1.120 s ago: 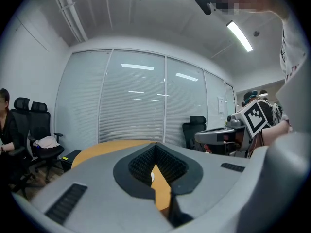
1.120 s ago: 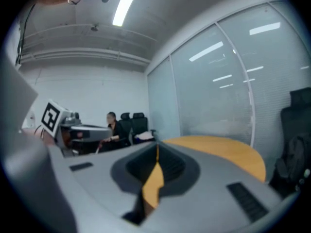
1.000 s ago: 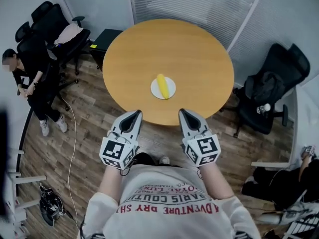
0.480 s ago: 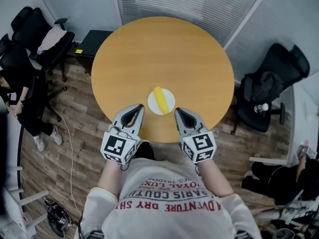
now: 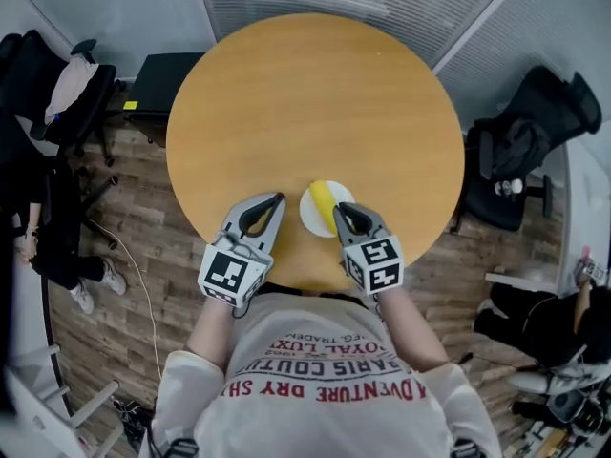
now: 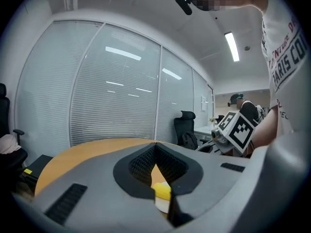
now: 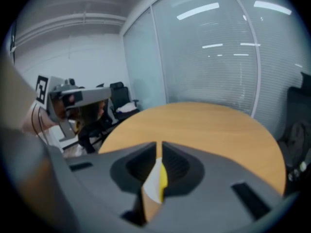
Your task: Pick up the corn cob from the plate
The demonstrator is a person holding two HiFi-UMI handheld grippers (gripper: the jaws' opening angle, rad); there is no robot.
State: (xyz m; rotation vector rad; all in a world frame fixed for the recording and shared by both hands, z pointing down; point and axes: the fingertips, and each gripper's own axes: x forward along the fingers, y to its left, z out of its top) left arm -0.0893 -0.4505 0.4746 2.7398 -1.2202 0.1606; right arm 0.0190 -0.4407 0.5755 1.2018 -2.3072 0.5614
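Note:
A yellow corn cob (image 5: 322, 201) lies on a small white plate (image 5: 314, 219) near the front edge of the round wooden table (image 5: 305, 103). My right gripper (image 5: 338, 207) is shut and empty, its tip over the plate's near right rim, close beside the cob. My left gripper (image 5: 280, 197) is shut and empty, its tip just left of the plate. Through the left gripper's (image 6: 155, 144) closed jaws I see the corn cob (image 6: 163, 191) and the plate (image 6: 163, 205). In the right gripper view, corn cob (image 7: 163, 177) and plate (image 7: 151, 184) show behind the right gripper (image 7: 159, 145).
Black office chairs stand at the left (image 5: 57, 79) and right (image 5: 535, 127) of the table. A black low cabinet (image 5: 158, 84) sits at the table's far left. A seated person (image 5: 43, 246) is at the left edge. Blinds cover the glass wall behind.
Both grippers have moved forward and down, from in front of the table's near edge to over it, and now flank the plate. Both stayed shut.

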